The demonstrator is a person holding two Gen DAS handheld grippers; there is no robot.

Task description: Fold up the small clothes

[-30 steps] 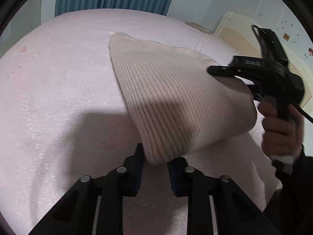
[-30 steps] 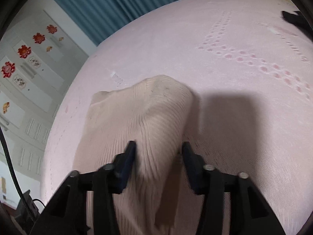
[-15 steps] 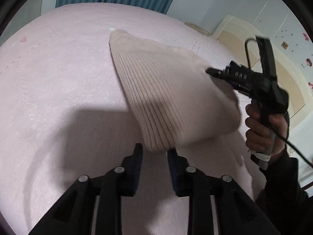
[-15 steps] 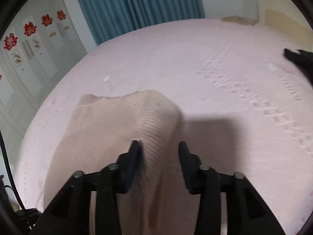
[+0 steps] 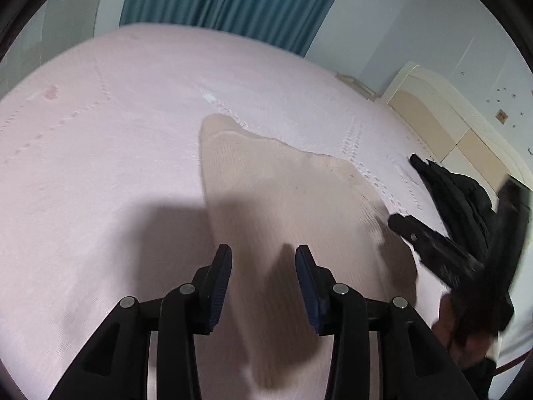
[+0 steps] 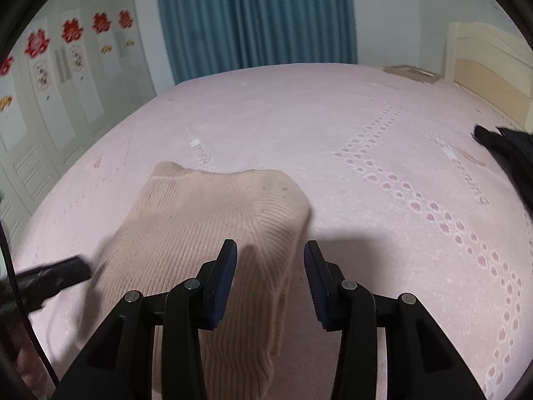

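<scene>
A beige ribbed knit garment (image 5: 283,206) lies folded on the pink bed sheet (image 5: 100,166). My left gripper (image 5: 263,256) hovers over its near end. The jaws are opening, with fabric showing between them, and neither pad presses on it. In the right wrist view the same garment (image 6: 213,213) runs under my right gripper (image 6: 269,250), which is open above its right edge without gripping it. The right gripper (image 5: 429,236) shows blurred at the garment's right side, held by a hand. The left gripper (image 6: 53,280) shows at the garment's left side.
A black jacket (image 5: 459,196) lies on the bed to the right of the garment, also at the right edge (image 6: 506,146) of the right wrist view. A cream headboard (image 5: 443,123) stands beyond it. A teal curtain (image 6: 253,16) and white wardrobe doors (image 6: 50,76) line the far walls.
Both grippers have let go of the garment's near folded edge, widened their jaws and drawn back and up. The garment has settled flatter on the bed.
</scene>
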